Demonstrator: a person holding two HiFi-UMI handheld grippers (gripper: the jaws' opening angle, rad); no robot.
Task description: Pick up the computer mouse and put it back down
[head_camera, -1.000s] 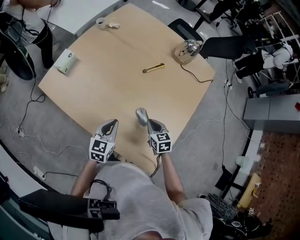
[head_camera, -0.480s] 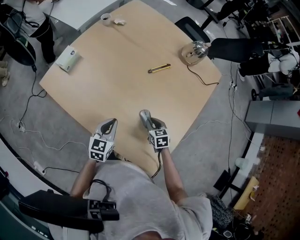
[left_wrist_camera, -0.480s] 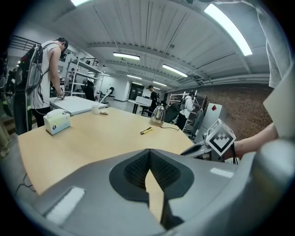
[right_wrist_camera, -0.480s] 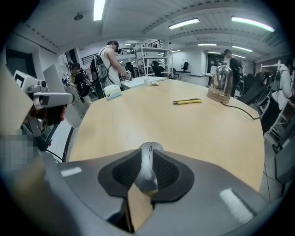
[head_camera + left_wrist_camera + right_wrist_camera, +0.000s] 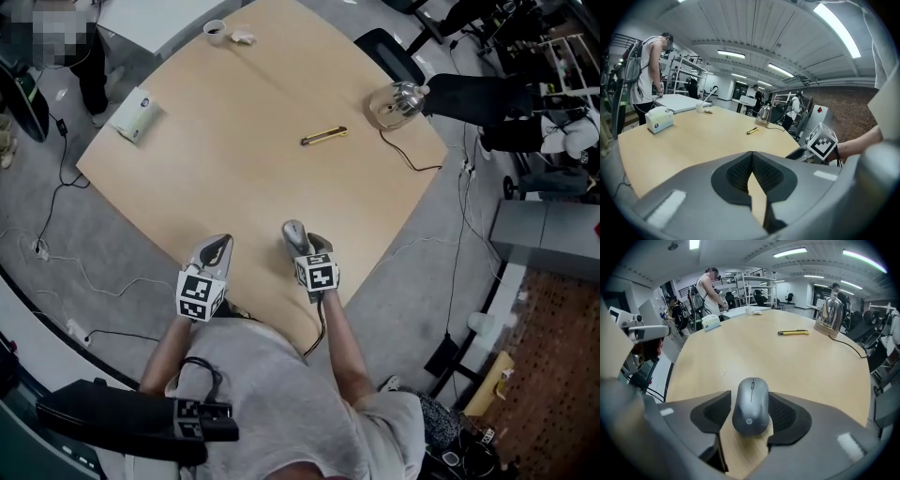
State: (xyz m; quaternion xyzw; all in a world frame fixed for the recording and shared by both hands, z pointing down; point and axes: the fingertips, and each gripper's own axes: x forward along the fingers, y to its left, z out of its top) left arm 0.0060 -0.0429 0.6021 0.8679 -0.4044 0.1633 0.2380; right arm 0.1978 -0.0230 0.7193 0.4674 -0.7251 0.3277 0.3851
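A grey computer mouse (image 5: 751,406) lies on the wooden table (image 5: 244,141) near its front edge, seen as mouse (image 5: 294,234) in the head view. My right gripper (image 5: 750,398) points steeply down over it with a jaw on each side. Its jaws are opening, and the pads stand just off the mouse's flanks. My left gripper (image 5: 221,247) hovers at the table's near edge, left of the mouse. In the left gripper view that gripper (image 5: 751,158) is shut, its pads meeting at the tips with nothing between them.
A yellow utility knife (image 5: 323,137) lies mid-table. A steel kettle (image 5: 397,101) with a black cable (image 5: 412,161) stands at the far right corner. A tissue box (image 5: 136,114) sits at the left edge and a cup (image 5: 215,31) at the far edge. A person (image 5: 649,70) stands beyond the table.
My right gripper has come down with the mouse onto the tabletop near the front edge. The left gripper has sunk slightly beside it.
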